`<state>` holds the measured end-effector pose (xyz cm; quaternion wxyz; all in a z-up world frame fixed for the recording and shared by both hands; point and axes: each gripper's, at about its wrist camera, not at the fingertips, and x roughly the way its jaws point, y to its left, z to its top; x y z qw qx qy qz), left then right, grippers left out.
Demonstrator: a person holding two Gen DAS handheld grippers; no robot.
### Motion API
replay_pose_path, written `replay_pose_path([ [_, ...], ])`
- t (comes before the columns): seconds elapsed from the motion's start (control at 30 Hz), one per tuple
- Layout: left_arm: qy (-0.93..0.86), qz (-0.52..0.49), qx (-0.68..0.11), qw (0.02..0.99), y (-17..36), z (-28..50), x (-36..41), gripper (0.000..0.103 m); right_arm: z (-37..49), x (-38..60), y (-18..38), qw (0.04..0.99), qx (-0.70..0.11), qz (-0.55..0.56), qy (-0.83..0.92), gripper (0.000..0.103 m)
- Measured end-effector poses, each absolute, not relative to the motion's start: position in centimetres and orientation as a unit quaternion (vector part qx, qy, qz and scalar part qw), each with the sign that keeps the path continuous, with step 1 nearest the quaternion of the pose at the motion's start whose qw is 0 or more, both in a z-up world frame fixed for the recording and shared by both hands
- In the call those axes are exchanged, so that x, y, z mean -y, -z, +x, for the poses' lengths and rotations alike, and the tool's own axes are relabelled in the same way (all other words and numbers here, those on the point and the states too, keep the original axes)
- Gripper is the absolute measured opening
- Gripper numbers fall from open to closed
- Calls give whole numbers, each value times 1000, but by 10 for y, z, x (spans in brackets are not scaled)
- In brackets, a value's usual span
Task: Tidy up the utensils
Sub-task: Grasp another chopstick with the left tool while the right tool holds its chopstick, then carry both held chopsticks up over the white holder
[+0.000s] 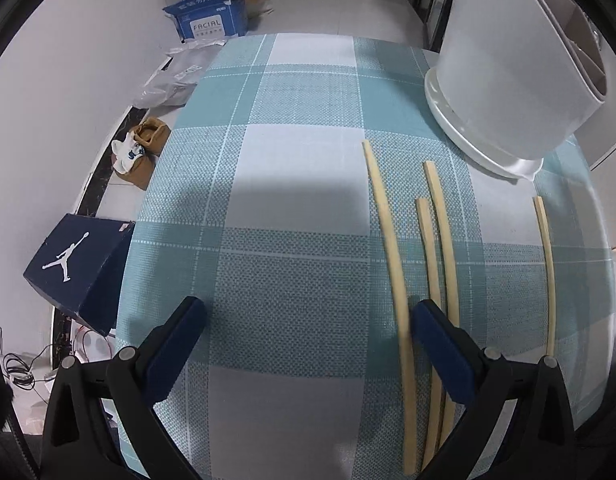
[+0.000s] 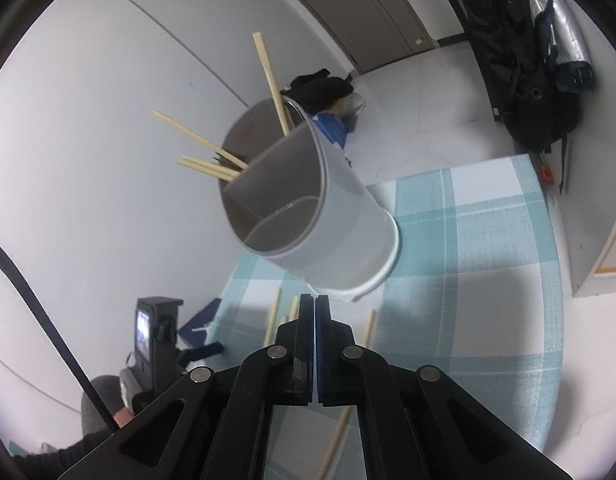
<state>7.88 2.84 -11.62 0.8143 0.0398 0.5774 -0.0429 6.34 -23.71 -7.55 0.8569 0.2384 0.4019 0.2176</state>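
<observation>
Several pale wooden chopsticks point(image 1: 392, 232) lie on the teal checked tablecloth point(image 1: 291, 184), to the right of centre in the left wrist view. My left gripper point(image 1: 308, 320) is open low over the cloth; its right finger point(image 1: 440, 344) is beside the chopsticks. A white divided utensil holder point(image 1: 504, 92) stands at the far right. In the right wrist view the holder point(image 2: 332, 220) has several chopsticks point(image 2: 203, 148) sticking out of it. My right gripper point(image 2: 315, 304) is shut and empty, just in front of the holder's base. Loose chopsticks point(image 2: 370, 328) lie below it.
A dark blue shoe box point(image 1: 79, 268), shoes point(image 1: 141, 148), plastic bags point(image 1: 175, 76) and a blue carton point(image 1: 209, 18) sit on the floor left of the table. A black backpack point(image 2: 536, 80) leans at the far right. The table edge runs close on the left.
</observation>
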Motion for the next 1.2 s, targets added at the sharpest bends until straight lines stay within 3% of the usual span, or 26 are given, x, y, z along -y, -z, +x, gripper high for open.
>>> replay_pose_path([
  [0.27, 38, 19, -579, 814, 110, 106, -28, 100, 62, 224, 88, 851, -435, 203, -212, 3],
  [0.3, 39, 18, -577, 816, 110, 111, -27, 96, 62, 223, 89, 850, -438, 203, -212, 3],
  [0.47, 42, 31, -569, 821, 110, 134, -15, 70, 65, 221, 94, 854, -445, 185, -197, 8],
  [0.63, 56, 32, -565, 823, 105, 143, -7, 15, 69, 219, 104, 854, -463, 162, -174, 25],
  [0.7, 59, 14, -567, 821, 105, 144, -11, 2, 73, 216, 109, 852, -472, 152, -169, 26],
  [1.03, 44, -105, -548, 829, 89, 138, -48, 1, 96, 179, 138, 844, -508, 75, -155, 29],
  [1.13, 40, -124, -529, 839, 78, 133, -54, 1, 100, 172, 142, 848, -506, 63, -144, 23],
  [1.2, 40, -137, -515, 845, 69, 130, -56, 1, 102, 168, 143, 851, -506, 48, -133, 10],
])
